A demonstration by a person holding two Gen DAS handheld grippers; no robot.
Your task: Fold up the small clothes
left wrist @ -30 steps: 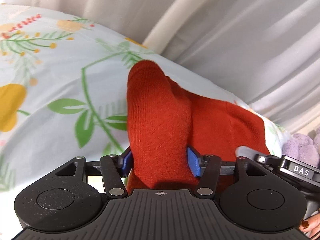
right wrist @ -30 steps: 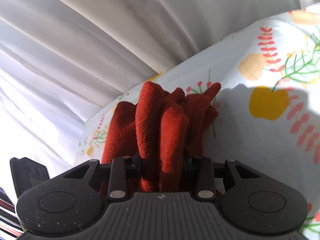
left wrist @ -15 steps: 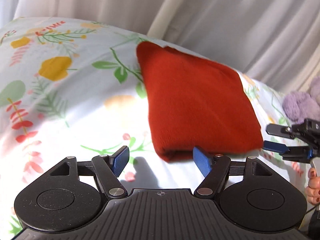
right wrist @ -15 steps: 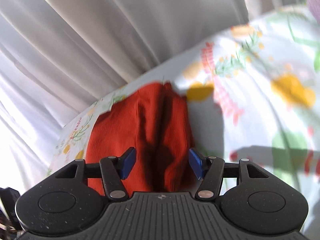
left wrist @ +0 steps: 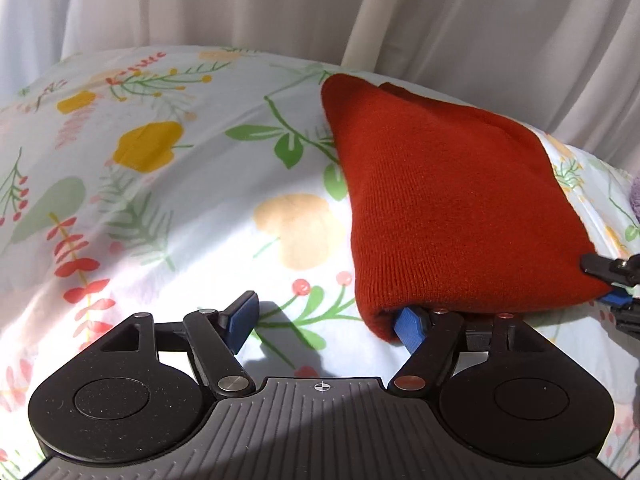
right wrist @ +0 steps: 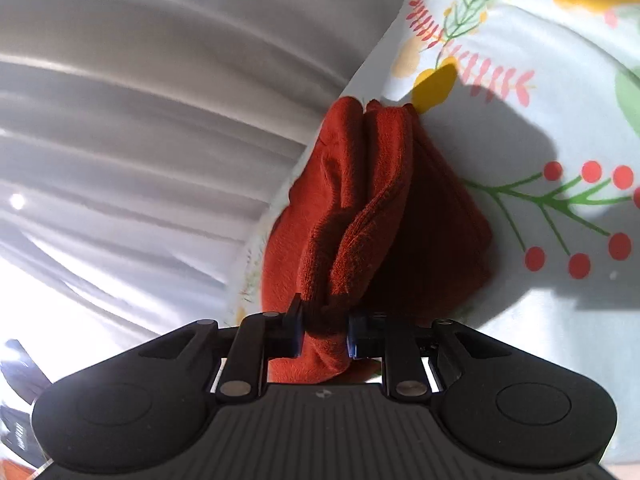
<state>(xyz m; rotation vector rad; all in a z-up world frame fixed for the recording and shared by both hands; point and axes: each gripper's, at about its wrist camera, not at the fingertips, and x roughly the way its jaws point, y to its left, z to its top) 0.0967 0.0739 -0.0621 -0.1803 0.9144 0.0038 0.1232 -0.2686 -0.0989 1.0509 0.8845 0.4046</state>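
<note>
Left wrist view: left tongs (left wrist: 326, 318) are standing wide, having released the folded red knit (left wrist: 452, 200); right tongs (right wrist: 323, 334) are closing, re-pinching its edge for another fold

a bedroom: floral bedsheet (left wrist: 168, 208), white curtains (left wrist: 460, 20).

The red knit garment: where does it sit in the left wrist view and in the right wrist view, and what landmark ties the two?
Left wrist: red knit garment lies folded right of centre, its near corner over one pad of the open left gripper.
Right wrist: it is bunched at centre, pinched by the closing right gripper.
Shared landmark: the floral sheet under it.
</note>
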